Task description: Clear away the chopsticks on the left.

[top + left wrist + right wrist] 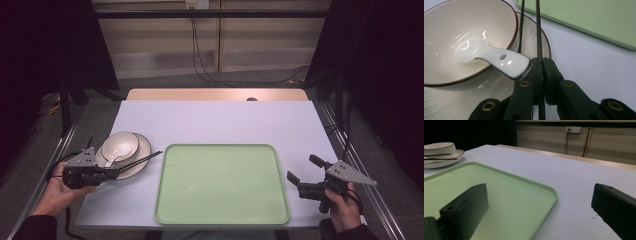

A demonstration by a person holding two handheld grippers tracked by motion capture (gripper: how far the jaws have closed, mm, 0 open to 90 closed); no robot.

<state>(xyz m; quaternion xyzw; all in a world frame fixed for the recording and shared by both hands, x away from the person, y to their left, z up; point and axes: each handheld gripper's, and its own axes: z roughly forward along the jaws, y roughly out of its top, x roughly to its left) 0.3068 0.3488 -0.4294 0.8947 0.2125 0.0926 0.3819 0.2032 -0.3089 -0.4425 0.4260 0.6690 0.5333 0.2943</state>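
Where white table (215, 122) meets grey floor (165, 80), dark room

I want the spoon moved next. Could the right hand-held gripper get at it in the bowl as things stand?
Probably not easily: the right hand-held gripper sits across the green tray from the spoon, with the left hand-held gripper beside it.

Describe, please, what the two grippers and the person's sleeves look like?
Both the left gripper and right gripper are black, two-jawed, each topped by a grey three-cornered plate. Brass-coloured rivets mark the left one's linkage. A black cable trails from the left one. The sleeves are dark.
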